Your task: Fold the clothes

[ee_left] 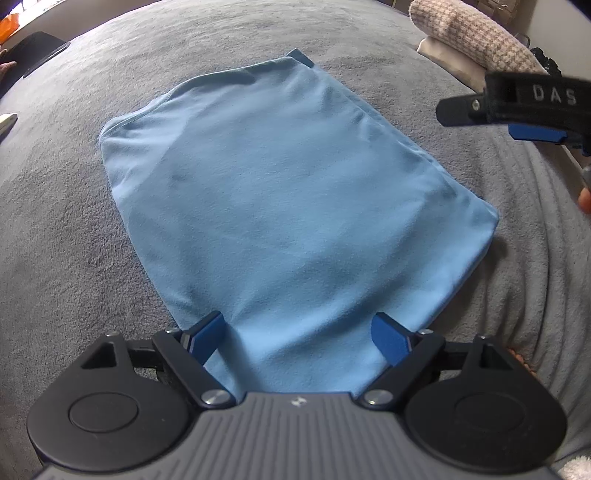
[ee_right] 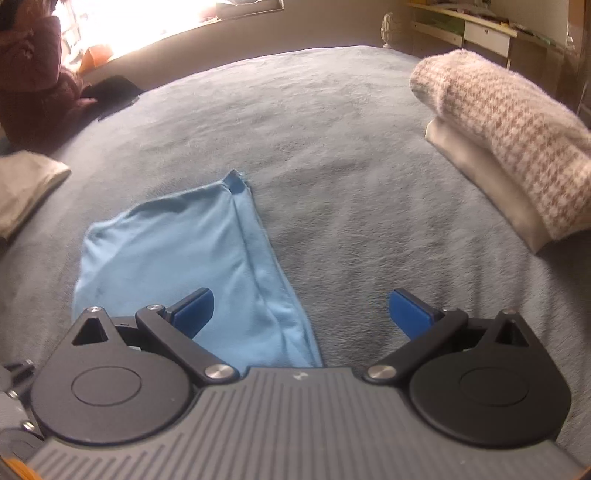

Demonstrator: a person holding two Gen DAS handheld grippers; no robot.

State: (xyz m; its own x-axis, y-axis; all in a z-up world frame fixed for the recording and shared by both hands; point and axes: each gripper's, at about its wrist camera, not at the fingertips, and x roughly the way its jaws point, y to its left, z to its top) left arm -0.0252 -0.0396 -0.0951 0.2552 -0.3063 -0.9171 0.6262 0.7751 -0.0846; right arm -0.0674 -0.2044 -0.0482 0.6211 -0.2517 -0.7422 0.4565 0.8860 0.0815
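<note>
two wrist fisheyes, both tipped down at a grey blanket (ee_left: pixel 369 48)

left view sits close above the near edge of the folded blue cloth (ee_left: pixel 280 206), looking steeply down so the cloth fills most of it; right view looks from the cloth's right edge (ee_right: pixel 207 254), shallower, reaching the far window and shelves. shared: the cloth, the blanket, the stacked checked knit (ee_left: pixel 469 35) (ee_right: pixel 517 129) at right.
</note>
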